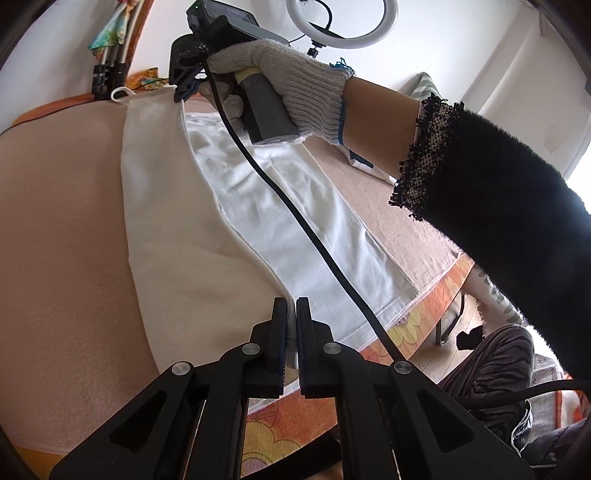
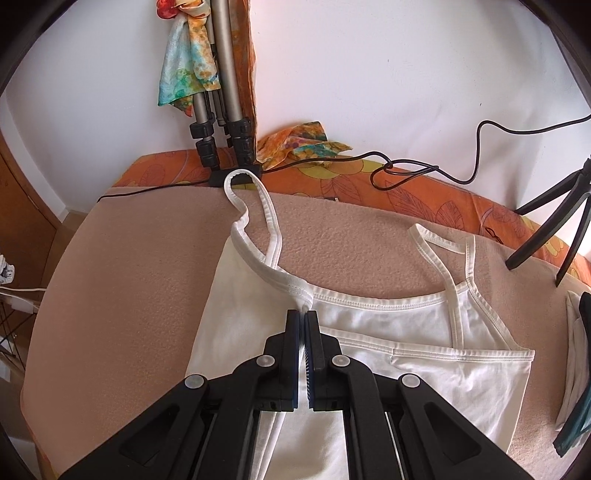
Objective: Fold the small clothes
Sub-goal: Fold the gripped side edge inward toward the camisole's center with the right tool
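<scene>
a white top (image 2: 424, 325) with thin straps lies on a beige blanket (image 2: 122, 295) that covers the counter, over an orange flowered cloth (image 2: 424, 192). the left gripper (image 1: 291, 314) has its fingers pinched on the top's folded edge; the right gripper (image 2: 303, 321) has its fingers pinched on the neckline. behind stand a white wall (image 2: 369, 74), a tripod (image 2: 225, 92) hung with a scarf (image 2: 184, 66), a ring light (image 1: 343, 22) and a black cable (image 2: 424, 173).

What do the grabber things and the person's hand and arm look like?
Both grippers, left and right, are black plastic with silver rivets and blue-edged pads. The hand wears a white knitted glove with blue trim. The sleeve is fuzzy black with a speckled cuff. A black cable hangs down.
</scene>
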Demonstrator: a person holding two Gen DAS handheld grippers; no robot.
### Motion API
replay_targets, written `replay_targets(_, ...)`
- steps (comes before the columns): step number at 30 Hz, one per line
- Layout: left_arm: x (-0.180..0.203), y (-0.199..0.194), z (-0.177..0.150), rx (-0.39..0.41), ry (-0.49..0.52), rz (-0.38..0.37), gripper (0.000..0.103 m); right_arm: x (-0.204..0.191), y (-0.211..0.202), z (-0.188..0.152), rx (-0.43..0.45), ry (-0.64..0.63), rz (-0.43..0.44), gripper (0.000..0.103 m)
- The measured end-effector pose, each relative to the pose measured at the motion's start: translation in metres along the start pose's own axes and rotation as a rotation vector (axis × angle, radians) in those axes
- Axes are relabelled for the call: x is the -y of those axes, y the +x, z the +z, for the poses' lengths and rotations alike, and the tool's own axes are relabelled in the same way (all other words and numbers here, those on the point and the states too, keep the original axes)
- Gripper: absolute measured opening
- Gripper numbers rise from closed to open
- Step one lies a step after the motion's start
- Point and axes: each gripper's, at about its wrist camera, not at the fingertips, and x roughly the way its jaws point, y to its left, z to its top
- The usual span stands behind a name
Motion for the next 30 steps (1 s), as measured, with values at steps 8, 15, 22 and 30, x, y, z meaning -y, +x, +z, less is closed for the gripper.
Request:
replay_targets(8,0.001,0.017,-0.004,-0.063,0.005,0.007,0.003,0.005,0.021,-0.005,-0.042,-0.006,-0.026,0.000)
replay_targets(15,0.006,0.020,-0.003,-0.097,0.025,0.015,0.009,0.015,0.023,-0.007,-0.048,0.012,-0.019,0.015)
replay_targets(22,0.026,0.007,-0.005,-0.051,0.105,0.056,0.022,0.040,-0.028,-0.010,0.062,0.076,0.103,0.047)
replay_targets(30,0.044,0.006,0.000,0.023,0.146,0.072,0.022,0.097,-0.105,-0.045,0.180,0.141,0.140,0.047)
